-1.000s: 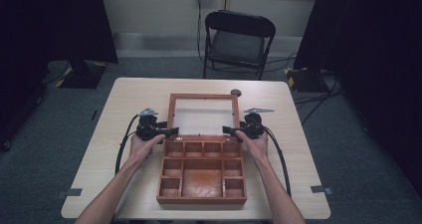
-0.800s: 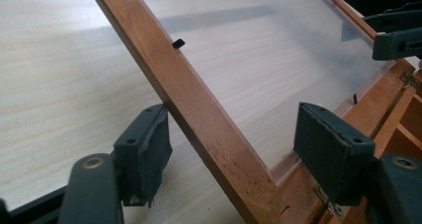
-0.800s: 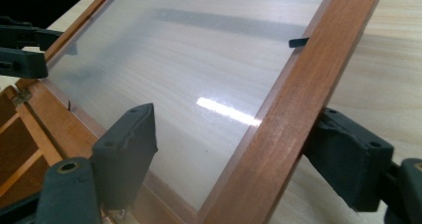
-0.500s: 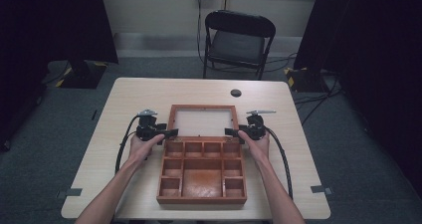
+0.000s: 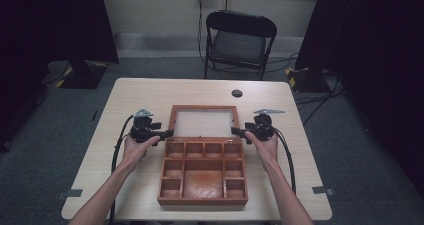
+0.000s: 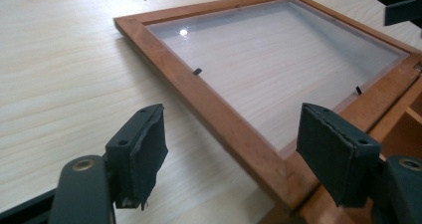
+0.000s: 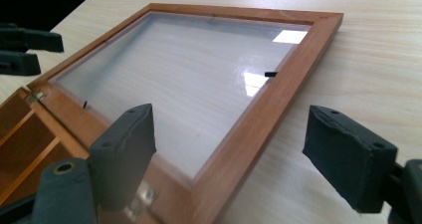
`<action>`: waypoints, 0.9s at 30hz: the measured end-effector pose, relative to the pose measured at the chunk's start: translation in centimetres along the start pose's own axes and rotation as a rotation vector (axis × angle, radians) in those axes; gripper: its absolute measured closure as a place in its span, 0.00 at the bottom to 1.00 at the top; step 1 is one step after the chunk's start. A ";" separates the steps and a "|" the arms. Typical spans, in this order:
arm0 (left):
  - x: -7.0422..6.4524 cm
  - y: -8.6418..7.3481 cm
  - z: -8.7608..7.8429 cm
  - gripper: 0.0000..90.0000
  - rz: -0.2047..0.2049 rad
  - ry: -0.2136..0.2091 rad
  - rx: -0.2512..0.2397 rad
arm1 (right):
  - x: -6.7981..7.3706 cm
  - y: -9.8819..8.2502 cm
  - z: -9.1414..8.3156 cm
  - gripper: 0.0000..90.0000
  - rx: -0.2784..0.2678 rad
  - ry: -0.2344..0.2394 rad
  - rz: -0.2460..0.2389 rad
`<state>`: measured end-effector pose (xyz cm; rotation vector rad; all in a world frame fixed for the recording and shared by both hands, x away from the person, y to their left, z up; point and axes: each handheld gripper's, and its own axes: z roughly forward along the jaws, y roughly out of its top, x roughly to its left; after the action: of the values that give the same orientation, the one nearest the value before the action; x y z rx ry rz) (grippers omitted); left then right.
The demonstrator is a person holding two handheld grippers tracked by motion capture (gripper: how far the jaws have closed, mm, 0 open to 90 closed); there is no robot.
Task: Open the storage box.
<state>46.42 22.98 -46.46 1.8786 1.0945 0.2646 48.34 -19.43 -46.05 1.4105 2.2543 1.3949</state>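
The lid [image 5: 203,122] lies flat on the table [image 5: 150,92] behind the box [image 5: 202,171]; left gripper [image 5: 169,133] and right gripper [image 5: 235,131] flank it, jaws apart, holding nothing, the left's having just widened.

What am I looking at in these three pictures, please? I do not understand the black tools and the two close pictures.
A person sits at a table and holds a hand tool with two black jaws in each hand: the left gripper and the right gripper. The high view looks down from above. Each close picture comes from a camera riding on one gripper, looking along its jaws. On the table lies a wooden box with compartments, its glass-paned lid opened flat. A small dark round object lies farther back. Both grippers stand open beside the lid's side rails and hold nothing; the left jaws have just been opening.
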 end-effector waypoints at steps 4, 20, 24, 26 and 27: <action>0.5 -0.3 -1.7 0.30 -0.002 0.027 -0.013 | 0.0 -0.1 -1.6 0.19 0.011 -0.017 -0.021; 1.9 -3.7 -6.4 0.30 0.019 0.143 0.050 | -0.1 -4.2 -8.0 0.18 -0.003 -0.106 -0.027; 2.1 -5.0 -6.8 0.30 0.035 0.183 0.089 | -0.5 -5.7 -8.7 0.17 0.058 -0.147 -0.047; 2.5 -5.6 -6.8 0.28 0.012 0.163 0.110 | -0.8 -6.4 -8.9 0.18 0.079 -0.166 -0.049; 2.6 -5.8 -6.8 0.28 0.015 0.169 0.115 | -1.0 -6.8 -8.9 0.18 0.092 -0.186 -0.054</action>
<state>40.66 30.13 -47.96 1.9948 1.2321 0.3817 39.75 -26.76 -46.54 1.4292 2.2443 1.1080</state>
